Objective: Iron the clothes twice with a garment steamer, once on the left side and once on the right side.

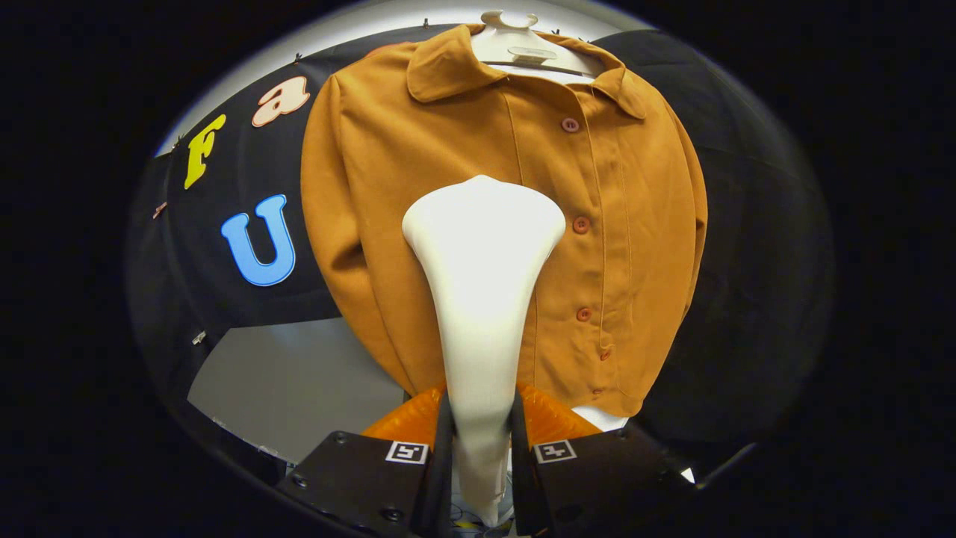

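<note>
The gripper (482, 448) has its fingers closed tight on the narrow handle of a smooth white plastic garment steamer (482, 291), one finger pressing on each side, so the tool stands upright between them with its broad flared head rising ahead. That head sits in front of the mustard-brown button-front shirt (418, 187), over the panel just to the side of the button placket (581, 224) that carries no buttons, about level with the second button down. The shirt hangs on a white plastic hanger (519, 48) against the black cloth wall. Whether the steamer head touches the cloth cannot be told.

To steam this panel well, it seems best to bring the head flat against the fabric high up, just below the collar (448, 63), then draw it straight down beside the placket to the hem in one slow, even stroke. Keeping the handle upright should stop the head from snagging the buttons or bunching the loose cloth.
</note>
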Demonstrator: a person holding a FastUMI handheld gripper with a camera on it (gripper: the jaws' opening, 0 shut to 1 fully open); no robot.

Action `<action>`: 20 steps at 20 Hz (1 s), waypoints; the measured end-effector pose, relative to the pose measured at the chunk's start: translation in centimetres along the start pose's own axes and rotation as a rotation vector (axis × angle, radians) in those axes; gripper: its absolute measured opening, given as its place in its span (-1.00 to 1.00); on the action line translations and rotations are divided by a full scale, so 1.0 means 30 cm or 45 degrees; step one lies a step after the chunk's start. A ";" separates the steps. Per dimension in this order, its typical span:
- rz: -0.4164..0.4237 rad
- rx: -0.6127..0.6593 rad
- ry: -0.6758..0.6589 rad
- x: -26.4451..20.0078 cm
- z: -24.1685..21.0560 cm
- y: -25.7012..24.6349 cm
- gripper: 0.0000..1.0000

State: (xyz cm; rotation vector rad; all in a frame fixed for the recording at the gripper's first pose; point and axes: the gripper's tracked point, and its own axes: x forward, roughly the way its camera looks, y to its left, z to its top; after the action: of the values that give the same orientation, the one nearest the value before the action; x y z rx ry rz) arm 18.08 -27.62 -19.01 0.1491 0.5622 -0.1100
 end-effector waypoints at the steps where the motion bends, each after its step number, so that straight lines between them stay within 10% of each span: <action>1: 0.002 0.005 0.024 0.005 -0.030 -0.005 -0.27; 20: -0.014 0.056 0.506 0.126 -0.566 -0.075 -0.27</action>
State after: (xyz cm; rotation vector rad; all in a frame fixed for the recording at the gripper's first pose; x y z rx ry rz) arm 12.07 -27.18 -35.47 0.2125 0.9573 -0.1041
